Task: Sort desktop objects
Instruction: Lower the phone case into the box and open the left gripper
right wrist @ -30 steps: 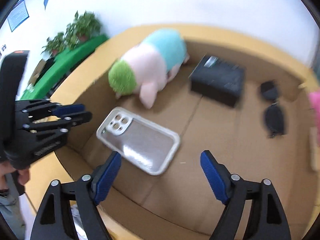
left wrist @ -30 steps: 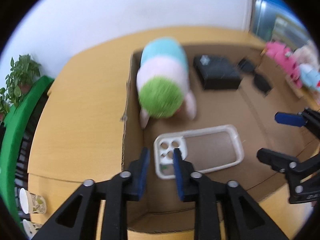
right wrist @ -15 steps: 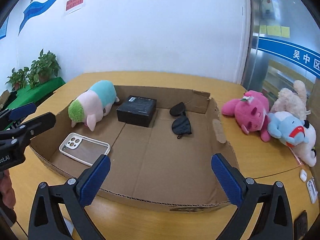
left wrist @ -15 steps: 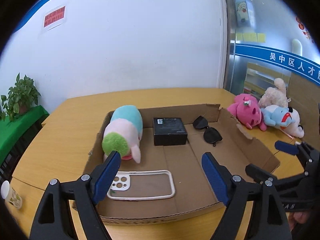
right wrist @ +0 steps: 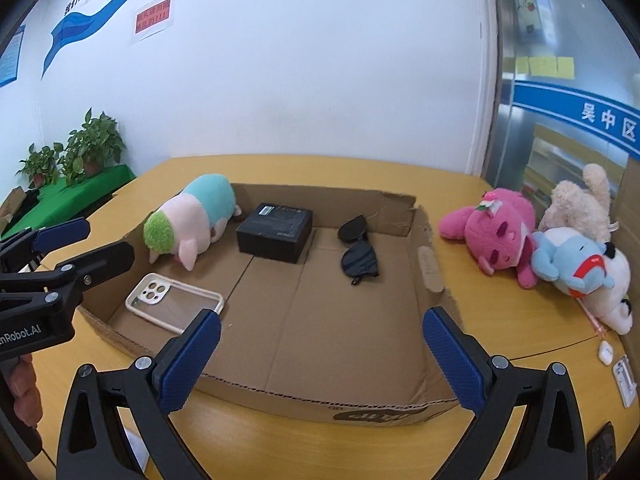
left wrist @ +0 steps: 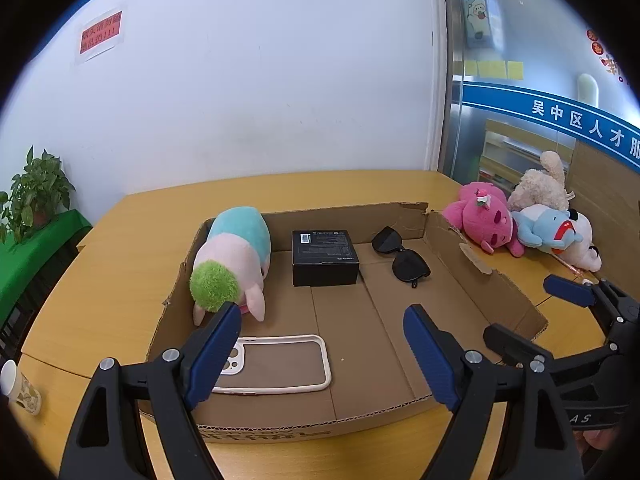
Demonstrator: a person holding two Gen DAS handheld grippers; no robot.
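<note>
Both held above the near edge of cardboard box (left wrist: 400, 216): left gripper (left wrist: 322, 350) wide apart, empty; right gripper (right wrist: 320, 354) wide apart, empty. Inside box: phone case (left wrist: 280, 364) flat at near left, plush toy (left wrist: 230, 258), black box (left wrist: 324, 256), sunglasses (left wrist: 402, 256) along the back

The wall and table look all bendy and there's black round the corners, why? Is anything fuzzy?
Left wrist view: fisheye lens curves the table edge and leaves black corners; box and sunglasses sharp. Right wrist view: same curving, door frame bows; phone case shows faint glare, nothing blurred.
</note>
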